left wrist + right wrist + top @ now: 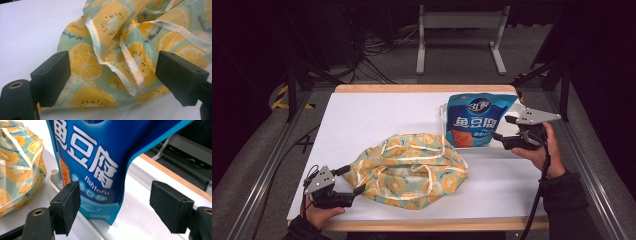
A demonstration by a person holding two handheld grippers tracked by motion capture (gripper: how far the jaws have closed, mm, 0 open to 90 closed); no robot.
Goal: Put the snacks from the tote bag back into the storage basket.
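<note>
The right hand-held gripper (pixel 115 207) stands wide open with nothing gripped, and the upright blue snack bag (pixel 100 165) sits just ahead, its lower right corner between the jaws. The left hand-held gripper (pixel 112 75), also open and empty, faces the crumpled fruit-print bag (pixel 130 50) on the table (pixel 362 115), well apart from the snack bag.

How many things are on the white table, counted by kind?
Fruit-print bag: 1
Blue fish tofu snack pouch: 1
White tray under the pouch: 1
Total: 3
</note>
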